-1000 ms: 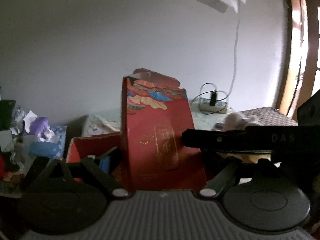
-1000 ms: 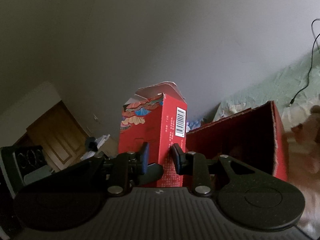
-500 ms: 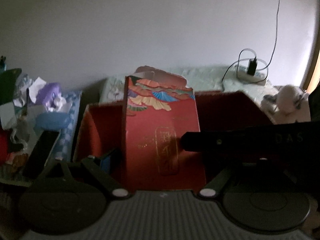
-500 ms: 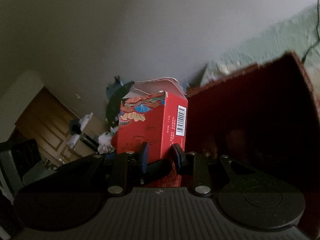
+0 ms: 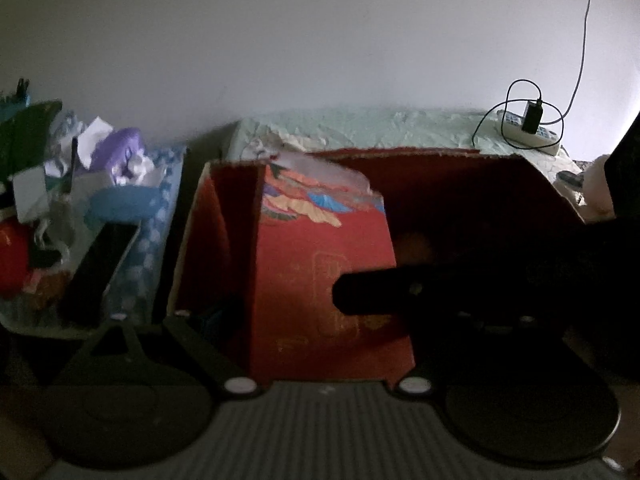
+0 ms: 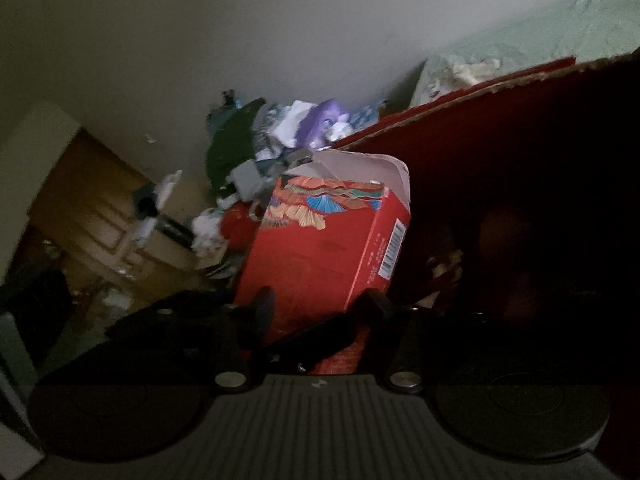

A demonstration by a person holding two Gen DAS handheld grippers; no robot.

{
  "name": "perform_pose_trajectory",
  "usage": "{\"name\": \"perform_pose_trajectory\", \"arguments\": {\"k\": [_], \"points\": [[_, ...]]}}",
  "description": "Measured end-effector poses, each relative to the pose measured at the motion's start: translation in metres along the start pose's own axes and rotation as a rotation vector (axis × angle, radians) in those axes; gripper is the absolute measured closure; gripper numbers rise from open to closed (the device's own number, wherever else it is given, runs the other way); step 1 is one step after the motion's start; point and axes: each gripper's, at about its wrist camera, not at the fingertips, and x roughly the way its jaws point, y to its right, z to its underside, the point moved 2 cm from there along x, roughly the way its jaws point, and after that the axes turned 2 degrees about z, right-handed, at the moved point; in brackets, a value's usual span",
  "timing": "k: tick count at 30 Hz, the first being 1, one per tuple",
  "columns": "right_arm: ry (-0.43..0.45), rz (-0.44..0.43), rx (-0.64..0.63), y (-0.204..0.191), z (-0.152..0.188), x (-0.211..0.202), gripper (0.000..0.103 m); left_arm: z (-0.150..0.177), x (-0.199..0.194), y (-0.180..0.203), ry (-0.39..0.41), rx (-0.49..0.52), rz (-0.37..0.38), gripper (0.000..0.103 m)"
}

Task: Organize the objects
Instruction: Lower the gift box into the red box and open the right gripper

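Observation:
A red carton [image 5: 320,264] with a fan pattern and an open white top flap stands inside a large red cardboard box [image 5: 400,153], near its left wall. My left gripper [image 5: 320,316] is shut on the carton's wide sides. In the right wrist view the carton [image 6: 320,248] leans to the right against the big box [image 6: 460,96]. My right gripper [image 6: 316,308] is open, its fingers spread to either side of the carton's lower corner. Its dark finger [image 5: 380,292] crosses the carton's front in the left wrist view. The big box's inside is too dark to read.
A clutter pile with a purple toy [image 5: 124,152] and a black flat device [image 5: 100,264] lies left of the big box. Behind it are pale green bedding [image 5: 360,128], a power strip with charger [image 5: 530,126] and a plush toy [image 5: 596,188]. A wooden door [image 6: 80,208] stands far left.
Both grippers have lowered the carton into the big red box. The right gripper's fingers have spread apart, and the carton now leans in its view.

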Motion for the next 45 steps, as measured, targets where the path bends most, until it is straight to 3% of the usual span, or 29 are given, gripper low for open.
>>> {"name": "perform_pose_trajectory", "arguments": {"k": [7,13,24,30,40,45], "points": [[-0.002,-0.058,-0.019,-0.001,-0.001,-0.005,0.042,0.004,0.002,0.001,-0.032,0.006,-0.058,0.015],[0.021,-0.116,0.040,0.009,-0.002,-0.012,0.033,0.007,-0.008,0.000,-0.011,0.002,-0.091,0.013],[0.113,-0.167,0.052,0.012,-0.006,-0.025,0.034,-0.003,-0.021,-0.001,0.044,0.019,-0.159,0.013],[0.169,-0.089,0.075,0.014,-0.006,-0.028,0.034,-0.018,-0.001,0.014,0.062,0.058,-0.200,0.013],[0.254,0.166,-0.053,0.002,-0.002,-0.039,0.032,-0.027,0.028,0.037,0.069,0.156,-0.290,0.009],[0.257,0.224,-0.094,0.003,0.000,-0.038,0.031,-0.025,0.029,0.038,0.070,0.149,-0.302,0.008]]}}
